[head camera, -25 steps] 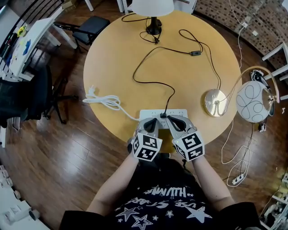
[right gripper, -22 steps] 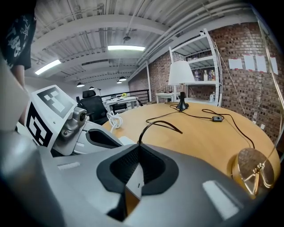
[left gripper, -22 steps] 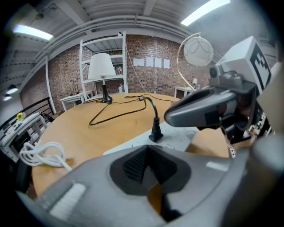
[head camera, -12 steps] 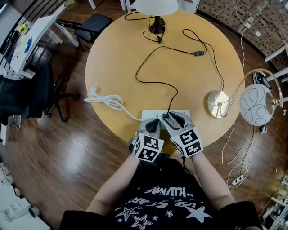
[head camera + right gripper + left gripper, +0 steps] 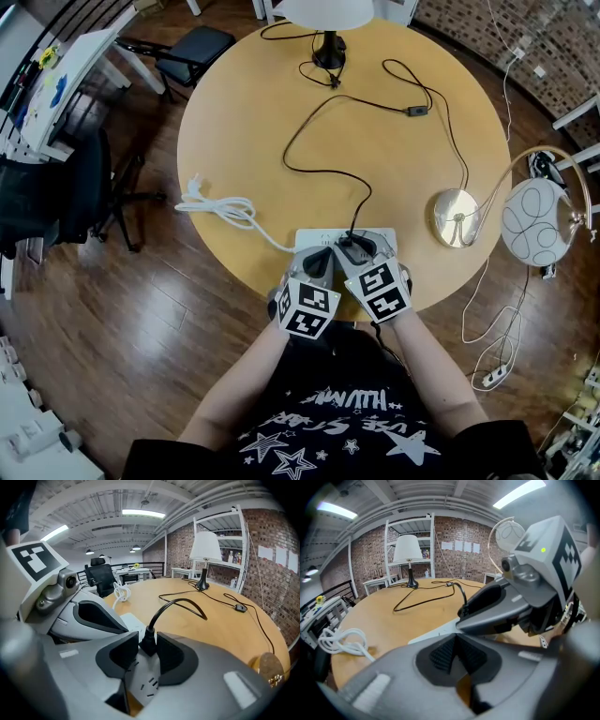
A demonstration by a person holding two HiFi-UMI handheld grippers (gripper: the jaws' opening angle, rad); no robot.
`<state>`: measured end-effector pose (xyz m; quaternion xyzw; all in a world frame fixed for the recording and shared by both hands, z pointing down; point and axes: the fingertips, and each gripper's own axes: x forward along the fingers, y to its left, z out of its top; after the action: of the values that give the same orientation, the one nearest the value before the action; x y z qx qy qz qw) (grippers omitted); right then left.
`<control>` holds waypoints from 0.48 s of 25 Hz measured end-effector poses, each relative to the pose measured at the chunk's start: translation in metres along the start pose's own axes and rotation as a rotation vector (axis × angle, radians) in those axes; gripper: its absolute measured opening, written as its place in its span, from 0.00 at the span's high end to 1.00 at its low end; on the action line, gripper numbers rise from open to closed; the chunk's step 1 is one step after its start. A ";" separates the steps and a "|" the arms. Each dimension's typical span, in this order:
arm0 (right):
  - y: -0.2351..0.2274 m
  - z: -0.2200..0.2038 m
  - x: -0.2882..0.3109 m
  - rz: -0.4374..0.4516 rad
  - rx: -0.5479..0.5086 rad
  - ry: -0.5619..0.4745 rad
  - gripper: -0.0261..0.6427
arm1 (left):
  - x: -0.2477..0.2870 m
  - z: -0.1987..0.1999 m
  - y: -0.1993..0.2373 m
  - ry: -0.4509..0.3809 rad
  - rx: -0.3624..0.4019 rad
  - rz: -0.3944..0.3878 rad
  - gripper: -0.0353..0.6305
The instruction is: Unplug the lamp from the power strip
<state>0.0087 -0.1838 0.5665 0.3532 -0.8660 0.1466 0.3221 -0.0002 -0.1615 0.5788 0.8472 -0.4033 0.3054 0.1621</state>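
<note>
Further forward over the power strip (image 5: 307, 237) than a second ago, the right gripper (image 5: 354, 247) is straddling the lamp's black plug (image 5: 149, 639), its jaws having just been closing and seemingly pinching it for the pull; the plug is still sitting in its socket; the left gripper (image 5: 320, 257), jaws together and empty, is pinning the strip to the table (image 5: 234, 122).

Right gripper (image 5: 147, 645), jaws just closing, grips the black plug (image 5: 149, 638).

Quick tally: one round light-wood table (image 5: 244, 122), two lamps (white-shaded black-stemmed lamp (image 5: 326, 11), gold-based globe lamp (image 5: 536, 222)), one white rectangular power strip (image 5: 314, 236), one black plug (image 5: 147, 638), two grey grippers: left gripper (image 5: 318, 262), right gripper (image 5: 355, 249).
</note>
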 end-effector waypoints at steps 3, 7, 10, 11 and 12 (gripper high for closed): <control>0.001 0.000 0.002 0.001 0.006 0.008 0.78 | 0.000 -0.001 -0.001 -0.001 0.000 0.000 0.94; 0.001 0.002 0.000 0.001 0.003 -0.008 0.80 | -0.001 -0.001 0.000 -0.003 -0.009 -0.002 0.94; 0.002 0.002 -0.002 0.003 -0.018 -0.038 0.82 | 0.000 -0.001 0.000 -0.003 -0.027 -0.005 0.94; 0.002 0.003 -0.002 0.005 -0.021 -0.045 0.84 | 0.000 -0.001 0.001 -0.003 -0.032 -0.006 0.94; 0.002 0.003 -0.003 0.008 -0.021 -0.049 0.84 | 0.000 -0.001 0.001 -0.002 -0.036 -0.006 0.94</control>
<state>0.0069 -0.1823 0.5621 0.3498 -0.8766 0.1301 0.3038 -0.0017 -0.1615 0.5792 0.8458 -0.4064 0.2966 0.1776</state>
